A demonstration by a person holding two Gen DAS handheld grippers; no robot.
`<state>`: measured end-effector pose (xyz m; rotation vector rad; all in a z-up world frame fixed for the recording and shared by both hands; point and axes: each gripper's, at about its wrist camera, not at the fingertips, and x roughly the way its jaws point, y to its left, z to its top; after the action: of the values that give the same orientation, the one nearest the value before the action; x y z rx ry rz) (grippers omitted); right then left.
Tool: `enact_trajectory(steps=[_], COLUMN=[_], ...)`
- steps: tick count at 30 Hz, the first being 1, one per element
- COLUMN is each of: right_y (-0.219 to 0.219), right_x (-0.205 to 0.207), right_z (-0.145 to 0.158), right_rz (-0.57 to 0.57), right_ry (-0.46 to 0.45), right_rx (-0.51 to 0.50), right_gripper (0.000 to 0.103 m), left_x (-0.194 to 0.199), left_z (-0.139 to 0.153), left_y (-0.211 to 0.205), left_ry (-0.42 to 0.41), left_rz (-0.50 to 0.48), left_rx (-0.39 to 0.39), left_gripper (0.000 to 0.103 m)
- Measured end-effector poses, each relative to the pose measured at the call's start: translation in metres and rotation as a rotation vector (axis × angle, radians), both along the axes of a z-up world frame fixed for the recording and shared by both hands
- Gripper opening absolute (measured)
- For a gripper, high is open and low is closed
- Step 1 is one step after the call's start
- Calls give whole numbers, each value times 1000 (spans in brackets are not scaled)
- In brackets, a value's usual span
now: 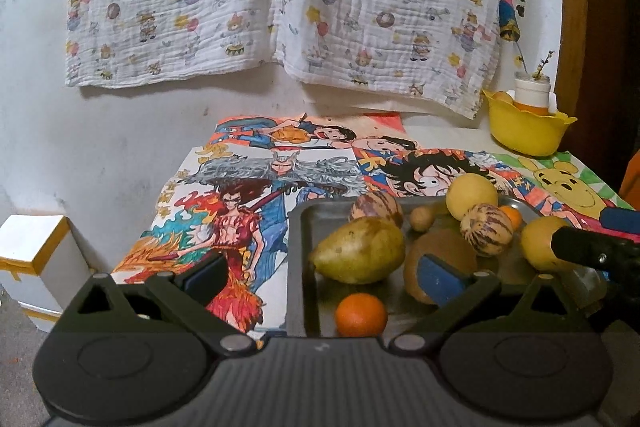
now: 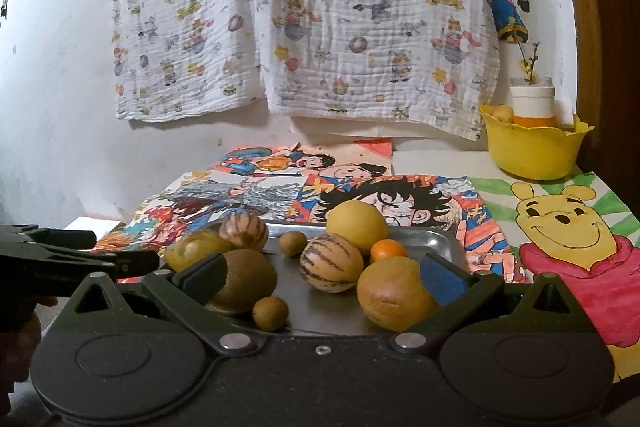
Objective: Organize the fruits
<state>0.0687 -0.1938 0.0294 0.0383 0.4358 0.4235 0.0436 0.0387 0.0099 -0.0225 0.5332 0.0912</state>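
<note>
The right gripper (image 2: 324, 277) is being held spread wide and empty over the near edge of the metal tray (image 2: 440, 241), its pads flanking a brown round fruit (image 2: 394, 293) on the right and a kiwi-like fruit (image 2: 248, 281) on the left. The left gripper (image 1: 326, 277) is likewise being held wide apart with nothing in it, a green pear (image 1: 360, 251) and a small orange (image 1: 361, 315) lying between its fingers.

The fruits are being kept loose and crowded on the slick tray; a striped fruit (image 2: 331, 262) and a small brown one (image 2: 270, 313) are likely to be nudged and rolled off the rim if the fingers close off-centre. The two grippers are being worked close together, so a clash is a risk. Open room is being left to the right across the drawings toward the yellow bowl (image 2: 532, 155), which is standing well apart near the table's far corner.
</note>
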Motion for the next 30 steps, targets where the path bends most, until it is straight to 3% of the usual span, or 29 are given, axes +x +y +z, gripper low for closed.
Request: enact_trajectory(steps=[12,21,30], right_y=[1,-10,-20], right_x=[-27,-43,-48], right_z=[-2,-13,-20], right_rz=[-13,-46,-78], right_ry=[-2,58,102], right_rx=[-23,-32,-8], right_gripper=[102,102,102], left_x=[-23,-34,-38], left_z=[-8,-12,-15], left_y=[-6,-10,-18], left_ry=[25,35,66], left_rz=[-29,-59,-72], left_rx=[-7,-36,-11], left_gripper=[103,103,103])
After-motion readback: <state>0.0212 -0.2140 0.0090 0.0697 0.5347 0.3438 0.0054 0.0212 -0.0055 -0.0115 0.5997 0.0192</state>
